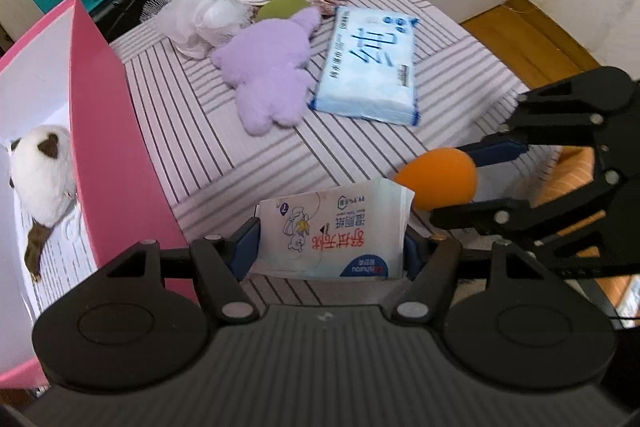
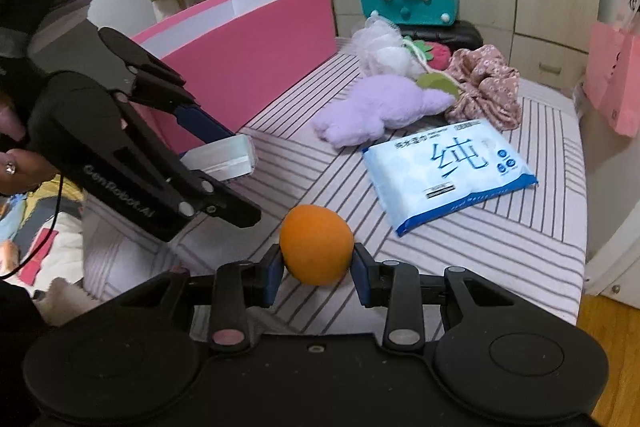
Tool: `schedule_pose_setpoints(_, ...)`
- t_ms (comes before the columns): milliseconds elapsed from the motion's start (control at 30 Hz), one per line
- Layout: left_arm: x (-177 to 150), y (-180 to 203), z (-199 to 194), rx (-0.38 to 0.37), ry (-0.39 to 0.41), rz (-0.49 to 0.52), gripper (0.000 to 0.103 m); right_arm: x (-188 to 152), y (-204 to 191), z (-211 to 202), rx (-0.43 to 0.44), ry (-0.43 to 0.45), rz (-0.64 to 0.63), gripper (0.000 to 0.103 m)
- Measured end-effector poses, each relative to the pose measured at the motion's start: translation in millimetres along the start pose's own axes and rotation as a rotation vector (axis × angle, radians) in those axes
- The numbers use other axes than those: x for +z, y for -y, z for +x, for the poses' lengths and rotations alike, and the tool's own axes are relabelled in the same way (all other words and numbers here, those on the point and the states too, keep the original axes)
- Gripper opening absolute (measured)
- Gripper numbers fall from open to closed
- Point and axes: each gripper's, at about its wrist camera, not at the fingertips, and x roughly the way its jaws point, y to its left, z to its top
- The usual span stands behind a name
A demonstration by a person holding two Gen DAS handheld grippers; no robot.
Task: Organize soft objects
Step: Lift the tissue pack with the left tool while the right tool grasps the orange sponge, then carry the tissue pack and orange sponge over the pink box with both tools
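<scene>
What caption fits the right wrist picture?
Right gripper clamps an orange sponge above the striped bed, pink box beyond.

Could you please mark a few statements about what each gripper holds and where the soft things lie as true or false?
1. The left gripper grips a small white wet-wipe pack. True.
2. The right gripper is empty. False: it clamps an orange foam ball.
3. A white and brown plush toy lies inside the pink box. True.
4. The lilac plush toy lies in the box. False: it lies on the striped bedsheet.
</scene>
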Motion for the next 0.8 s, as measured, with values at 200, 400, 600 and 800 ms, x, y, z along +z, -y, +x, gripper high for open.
schedule_pose_setpoints(200,-10.7,0.2,-17.8,-0.032,-0.006,-0.014,0.067,5.3,-12.4,-7.3,0.031,-0.028,0.001,0.041)
schedule_pose_setpoints(400,-22.5,-2.4,-42.3,-0.05,0.015,-0.017,0.067,14.8,-27.1,-15.1,0.034,-0.036,-0.012,0.041)
schedule_pose_setpoints(600,-39.2,-14.2,-70.1,-0.094,0.018,-0.059,0.067,27.9,-43.6,-23.8,0.057,-0.049,-0.039,0.041)
schedule_pose_setpoints(800,-51.9,-33.0,-101.3,-0.11,0.037,-0.092,0.068,49.4,-58.9,-31.4,0.088,-0.063,-0.064,0.041)
